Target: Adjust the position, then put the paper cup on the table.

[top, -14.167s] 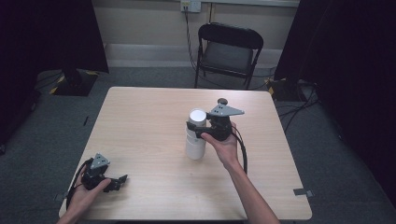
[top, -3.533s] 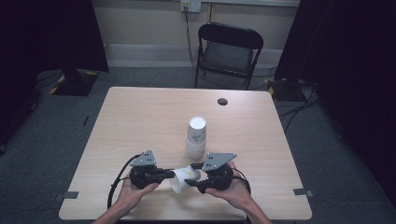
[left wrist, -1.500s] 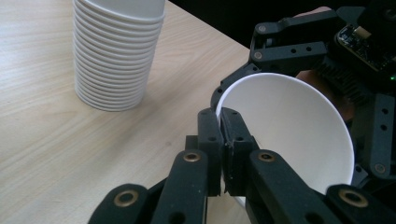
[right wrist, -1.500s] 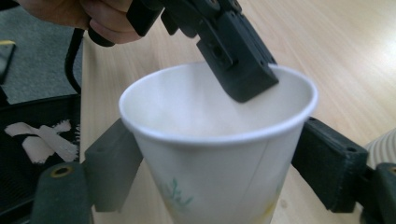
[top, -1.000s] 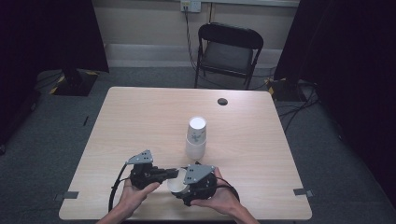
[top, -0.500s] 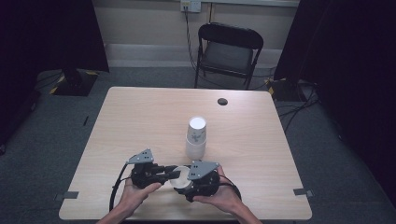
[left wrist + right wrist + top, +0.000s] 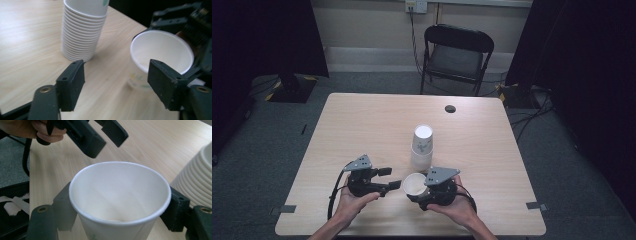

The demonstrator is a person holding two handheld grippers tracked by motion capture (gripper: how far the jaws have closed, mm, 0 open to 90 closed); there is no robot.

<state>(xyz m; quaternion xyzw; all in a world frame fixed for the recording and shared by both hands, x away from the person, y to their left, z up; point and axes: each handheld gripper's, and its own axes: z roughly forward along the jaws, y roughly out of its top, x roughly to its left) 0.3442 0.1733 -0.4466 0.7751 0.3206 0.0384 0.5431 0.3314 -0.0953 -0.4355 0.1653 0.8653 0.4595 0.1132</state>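
While the right gripper (image 7: 419, 186) is clamped on a single white paper cup (image 7: 414, 184) with a green leaf print, mouth up and tilted a little toward the left hand, that cup sits near the front edge of the desk (image 7: 362, 125), just in front of the tall nested stack of white paper cups (image 7: 422, 147) at the desk's middle. So one cup is off the stack and firmly held, jaws pressing its wall on both sides in the right gripper view (image 7: 120, 202). And the left gripper (image 7: 387, 178)? Jaws wide apart, holding nothing, pointed at the cup's rim and just beside it; the left gripper view has the cup (image 7: 162, 53) ahead, toward the right jaw, not yet between the pads. My read: separation done, and what looks like a handover is only starting. Left to do, I'd say: close on the cup, release from the right, then set it down. The small dark round object (image 7: 450, 108) by the far edge lies untouched.
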